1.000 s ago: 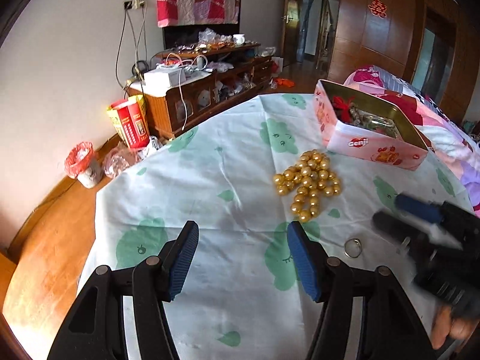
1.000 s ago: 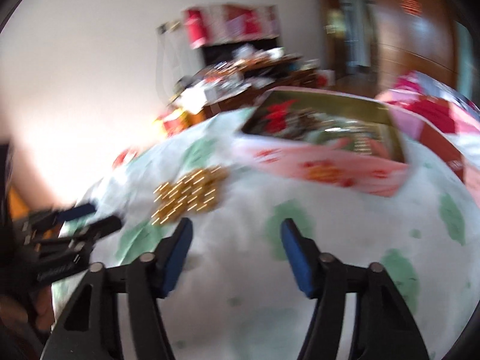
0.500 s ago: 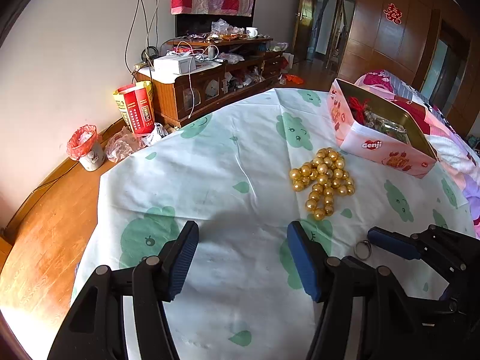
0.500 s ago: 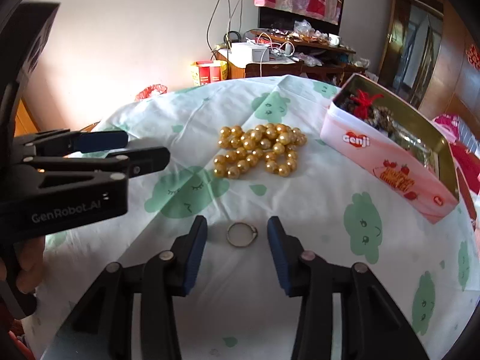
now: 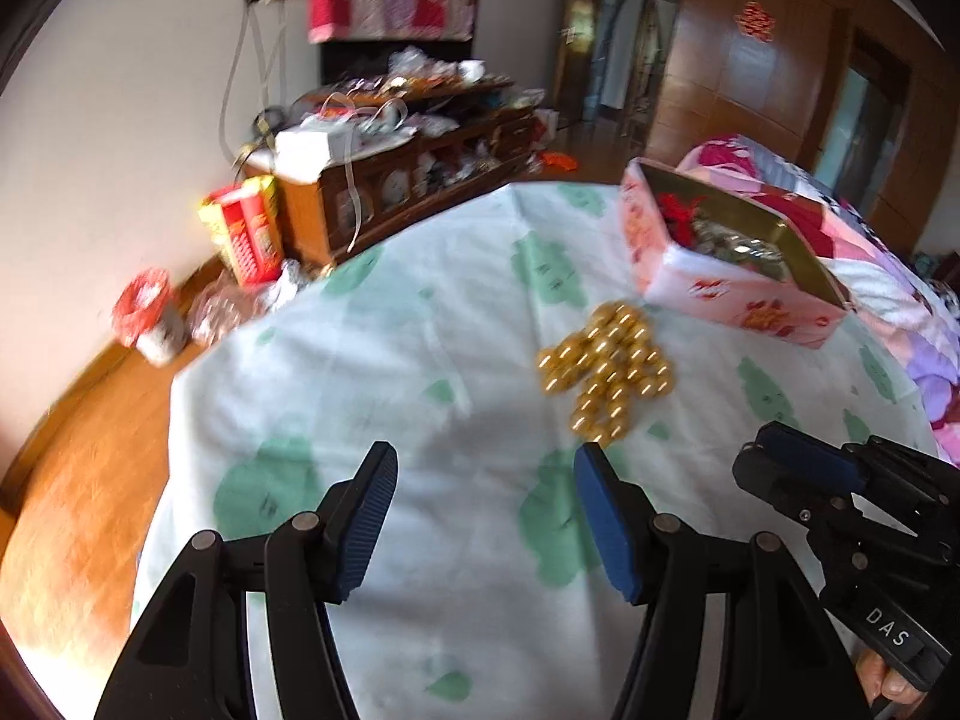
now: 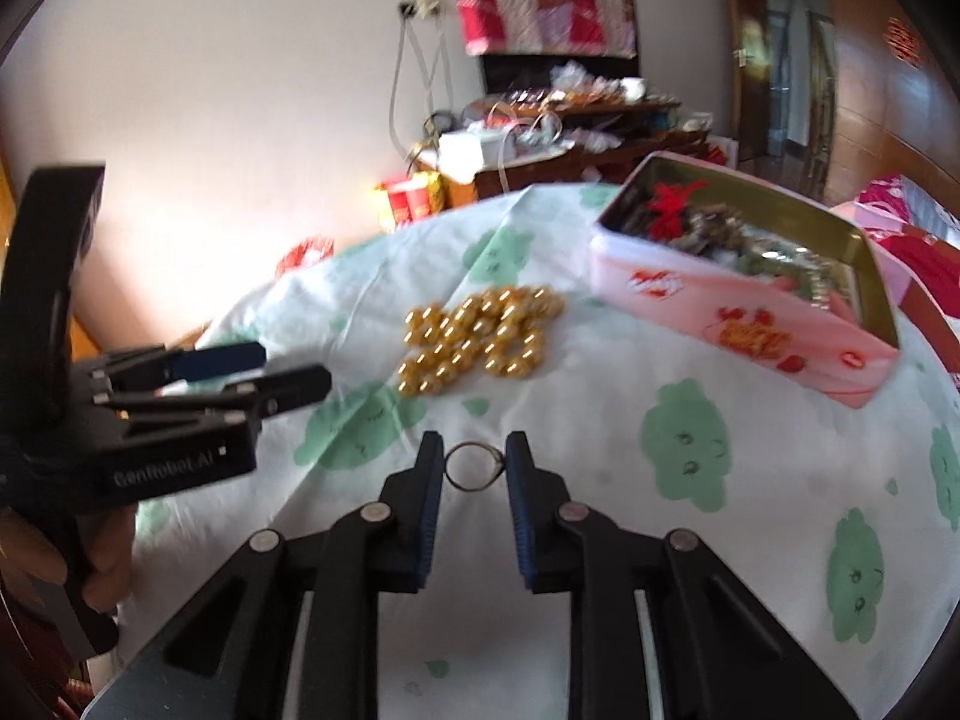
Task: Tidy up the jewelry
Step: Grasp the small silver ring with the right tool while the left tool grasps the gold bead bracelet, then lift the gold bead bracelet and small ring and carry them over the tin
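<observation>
A small metal ring (image 6: 472,467) sits between the fingertips of my right gripper (image 6: 475,456), whose jaws have closed onto its sides. A heap of gold beads (image 6: 477,341) lies on the cloth beyond it; it also shows in the left wrist view (image 5: 606,381). An open pink tin (image 6: 738,330) with jewelry inside stands at the right; in the left wrist view it is at the back right (image 5: 732,291). My left gripper (image 5: 483,474) is open and empty above the cloth, left of the beads. The right gripper shows at the right of the left wrist view (image 5: 780,468).
The table has a white cloth with green prints (image 5: 390,360). A wooden cabinet with clutter (image 5: 396,174), a red and yellow box (image 5: 246,234) and a small bin (image 5: 150,318) stand on the floor beyond the table's left edge. A bed with a pink quilt (image 5: 870,264) is at the right.
My right gripper has narrowed its jaws onto the ring. My left gripper has stayed open, with the view shifting slightly.
</observation>
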`<state>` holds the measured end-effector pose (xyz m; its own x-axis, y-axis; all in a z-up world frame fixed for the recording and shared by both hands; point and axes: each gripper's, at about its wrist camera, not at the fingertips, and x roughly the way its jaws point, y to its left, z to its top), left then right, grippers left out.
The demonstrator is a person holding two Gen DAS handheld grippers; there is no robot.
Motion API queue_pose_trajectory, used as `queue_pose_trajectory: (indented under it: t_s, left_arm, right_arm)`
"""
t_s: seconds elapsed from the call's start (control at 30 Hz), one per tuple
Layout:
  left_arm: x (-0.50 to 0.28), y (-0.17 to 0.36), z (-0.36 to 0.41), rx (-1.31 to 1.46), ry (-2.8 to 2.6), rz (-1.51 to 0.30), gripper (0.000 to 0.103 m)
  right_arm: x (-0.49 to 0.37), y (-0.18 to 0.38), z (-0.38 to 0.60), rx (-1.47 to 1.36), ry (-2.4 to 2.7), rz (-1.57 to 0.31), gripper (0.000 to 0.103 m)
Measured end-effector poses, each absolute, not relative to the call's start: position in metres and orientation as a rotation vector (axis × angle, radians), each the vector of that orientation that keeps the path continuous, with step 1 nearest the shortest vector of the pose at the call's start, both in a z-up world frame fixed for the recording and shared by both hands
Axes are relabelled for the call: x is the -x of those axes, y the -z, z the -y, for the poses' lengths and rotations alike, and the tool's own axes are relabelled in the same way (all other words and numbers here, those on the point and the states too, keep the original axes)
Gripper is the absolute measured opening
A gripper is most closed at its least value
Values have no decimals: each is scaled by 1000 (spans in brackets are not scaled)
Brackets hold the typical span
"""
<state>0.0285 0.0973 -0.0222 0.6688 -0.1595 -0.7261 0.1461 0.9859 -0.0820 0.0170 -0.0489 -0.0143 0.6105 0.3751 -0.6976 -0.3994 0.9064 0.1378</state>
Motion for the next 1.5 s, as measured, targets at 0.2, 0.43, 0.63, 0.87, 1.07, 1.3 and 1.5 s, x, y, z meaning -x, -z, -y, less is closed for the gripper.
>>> queue_pose_trajectory:
  t_s: [0.2, 0.43, 0.63, 0.87, 1.07, 1.3, 1.5]
  left_arm:
    - [-62, 15, -62, -76, 319, -830, 62]
    - [-95, 36, -38, -71, 368, -938, 62]
    - [-87, 37, -25, -144, 309, -893, 27]
    - [-84, 38, -17, -165, 285, -862, 22]
    - [-85, 38, -19, -149, 277, -861, 22]
    - [-81, 35, -20, -131, 266, -844, 22]
    - [-63, 26, -19, -76, 312, -804, 22]
  right_arm:
    - [-18, 5, 66, -41, -356, -725, 24]
    - [-22, 5, 75, -76, -321, -716, 24]
    - [-19, 5, 79, -86, -318, -715, 24]
    - [-17, 4, 83, -100, -308, -707, 24]
    - [-16, 2, 87, -108, -287, -691, 24]
    - [-16, -1, 96, -130, -237, -672, 24]
    - [-17, -3, 100, -126, -207, -652, 24]
